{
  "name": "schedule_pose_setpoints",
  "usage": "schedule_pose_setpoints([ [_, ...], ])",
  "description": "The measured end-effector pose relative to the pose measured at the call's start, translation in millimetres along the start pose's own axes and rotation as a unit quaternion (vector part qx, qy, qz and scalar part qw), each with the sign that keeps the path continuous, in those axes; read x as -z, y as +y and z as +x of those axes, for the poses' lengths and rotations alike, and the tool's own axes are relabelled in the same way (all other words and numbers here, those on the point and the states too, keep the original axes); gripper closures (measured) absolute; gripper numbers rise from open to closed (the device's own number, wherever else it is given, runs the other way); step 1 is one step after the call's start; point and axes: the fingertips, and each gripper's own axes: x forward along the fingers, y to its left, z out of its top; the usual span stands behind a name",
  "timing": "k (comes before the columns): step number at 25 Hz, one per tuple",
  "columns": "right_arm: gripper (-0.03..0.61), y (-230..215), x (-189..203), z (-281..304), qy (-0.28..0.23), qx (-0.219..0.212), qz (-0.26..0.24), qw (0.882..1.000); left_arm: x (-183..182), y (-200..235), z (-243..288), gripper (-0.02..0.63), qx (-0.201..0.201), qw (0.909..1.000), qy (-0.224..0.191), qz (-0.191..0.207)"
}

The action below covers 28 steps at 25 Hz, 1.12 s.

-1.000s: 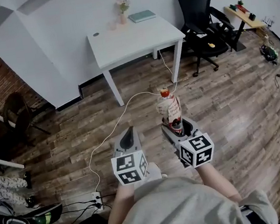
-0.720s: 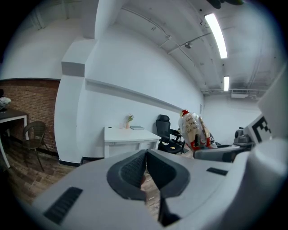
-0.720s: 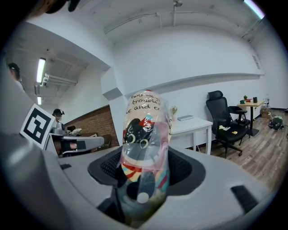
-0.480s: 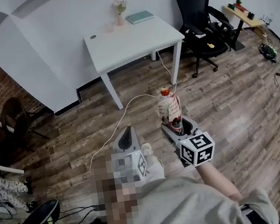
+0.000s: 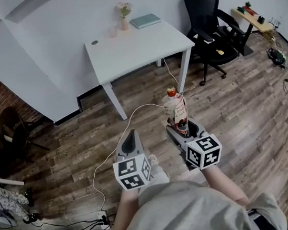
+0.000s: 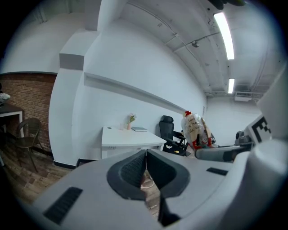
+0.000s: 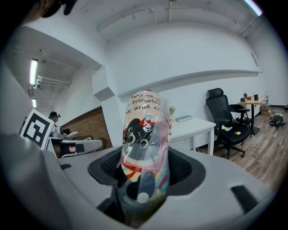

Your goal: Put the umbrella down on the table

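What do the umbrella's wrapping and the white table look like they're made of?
Umbrella: sleeve looks like clear, glossy plastic film, since it shines and the printed cartoon fabric shows through. Table: smooth matte white top, likely painted or laminated board; legs possibly metal, hard to tell.

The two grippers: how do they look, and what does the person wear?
Both the left gripper and the right gripper have wide light grey bodies that narrow towards the jaws, with dark ribbed pads inside. Each carries a white cube with black square markers at the back. The person wears a light grey top.
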Motion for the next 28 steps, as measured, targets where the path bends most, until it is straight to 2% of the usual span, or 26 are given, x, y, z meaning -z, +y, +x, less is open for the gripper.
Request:
schedule_pose_setpoints([
  [12,0.305,-32.9,-59.1,105.5,-0.014,0.013,0.002,1.0,-52.4,45.2,104.7,0.604,0.014,0.9999,0.001,0.006],
  [28,0.307,-64.3,-103.2,230.4,-0.019,0.031,0.003,0.999,-92.6,109.6,221.8,0.604,0.034,0.9993,0.008,0.012],
])
